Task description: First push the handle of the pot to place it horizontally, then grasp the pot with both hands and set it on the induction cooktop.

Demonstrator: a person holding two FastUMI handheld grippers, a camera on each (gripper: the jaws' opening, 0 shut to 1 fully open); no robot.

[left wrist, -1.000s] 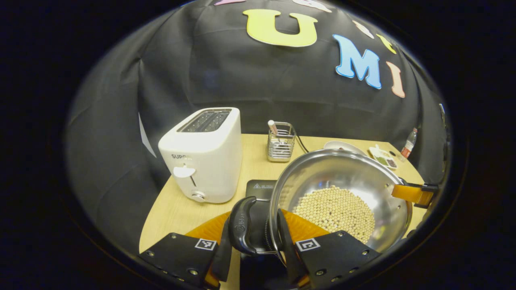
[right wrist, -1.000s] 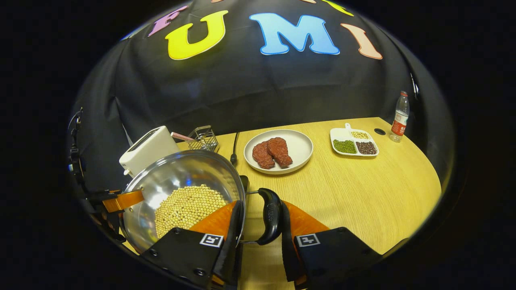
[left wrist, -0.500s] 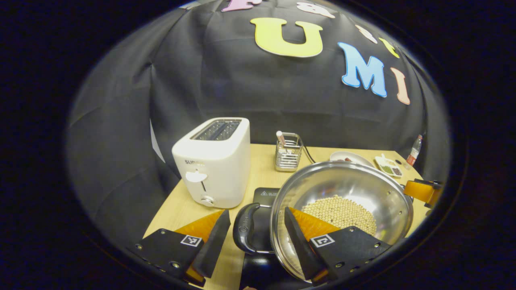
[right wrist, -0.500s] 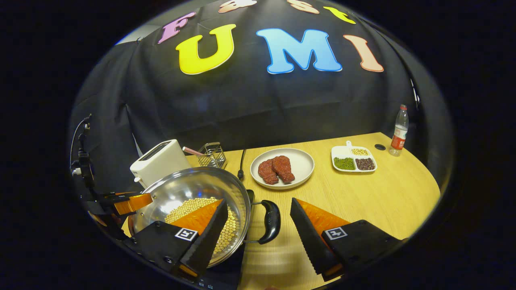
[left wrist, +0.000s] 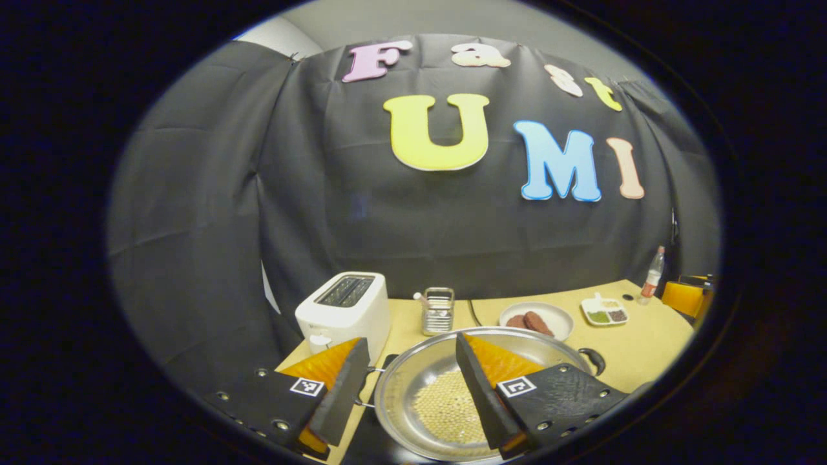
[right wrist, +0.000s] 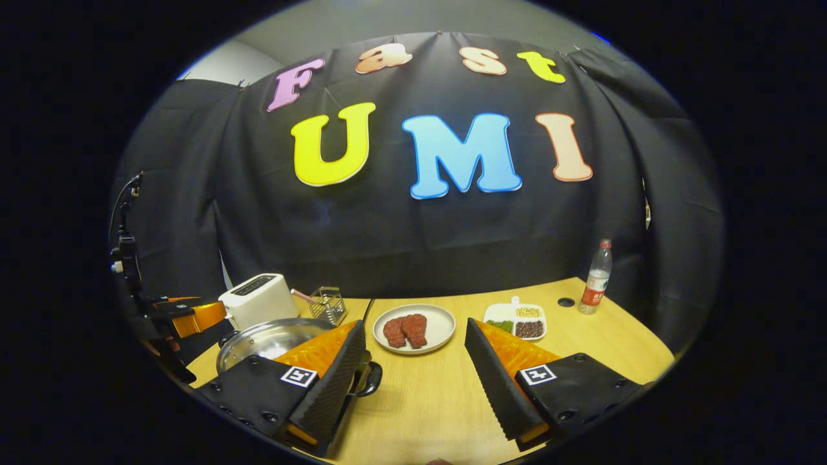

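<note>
The pot (left wrist: pixel 452 400), a wide, shallow steel pan with a bright polished rim and a heap of small pale round beans (left wrist: pixel 446 407) in its bottom, sits low and just ahead of the left claw (left wrist: pixel 407 387). It appears to rest on the dark induction cooktop (left wrist: pixel 362 445), of which only a sliver shows under its near edge; the seating cannot be confirmed from here. The pot's two black loop handles lie on a roughly side-to-side line, one near each claw.

The left claw is spread wide and holds nothing; its ridged black pads on orange fingers frame the pot's near handle and rim without touching them. The right claw (right wrist: pixel 413 381) is likewise spread and empty, with the pot below and to its left and the right-hand handle (right wrist: pixel 373 378) peeking out beside its left finger. Judging by this, the placing looks done and both claws sit clear above the handles they are nearest.

Farther out on the pale wood-grain surface (right wrist: pixel 581 349) stand a smooth white toaster (left wrist: pixel 345 310), a small wire rack (left wrist: pixel 438 311), a round plate (right wrist: pixel 413 328) with two dark red slabs, a white divided dish (right wrist: pixel 517 320) of green and dark beans, and a clear bottle (right wrist: pixel 596 276).
</note>
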